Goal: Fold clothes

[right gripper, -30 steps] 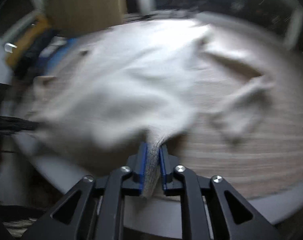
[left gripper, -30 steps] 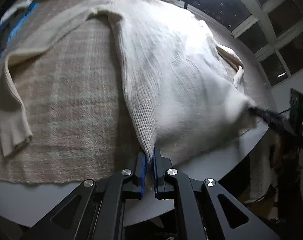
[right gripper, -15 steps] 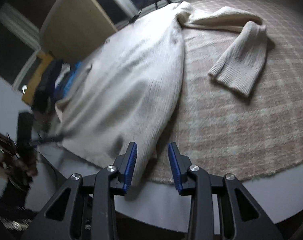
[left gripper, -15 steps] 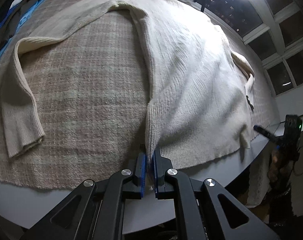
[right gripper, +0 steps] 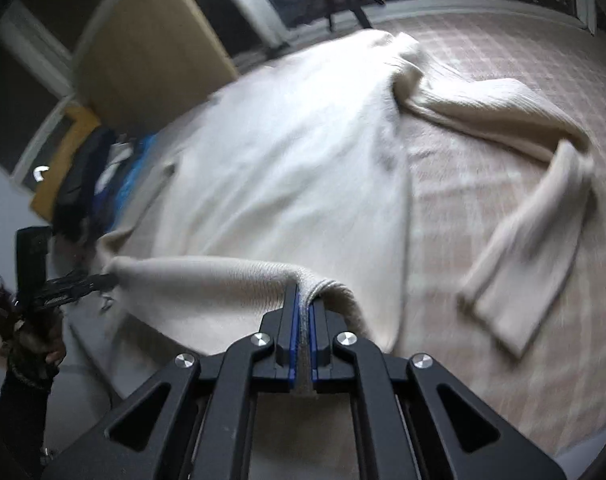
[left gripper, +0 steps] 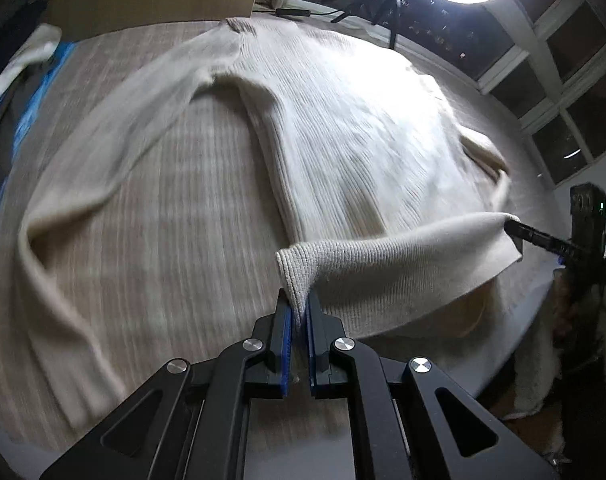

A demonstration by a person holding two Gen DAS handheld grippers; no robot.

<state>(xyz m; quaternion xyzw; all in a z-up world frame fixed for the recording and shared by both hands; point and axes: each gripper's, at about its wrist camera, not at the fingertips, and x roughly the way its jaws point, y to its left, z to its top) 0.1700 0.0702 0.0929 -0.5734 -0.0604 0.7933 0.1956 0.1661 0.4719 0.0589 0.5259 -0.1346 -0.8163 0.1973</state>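
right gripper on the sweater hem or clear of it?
Touching. Right wrist view: right gripper shut, sweater hem pinched between its blue pads.

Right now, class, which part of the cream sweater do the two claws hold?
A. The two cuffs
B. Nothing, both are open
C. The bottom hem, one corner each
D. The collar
C: the left claw and right claw each pinch a hem corner of the sweater, lifting that edge between them.
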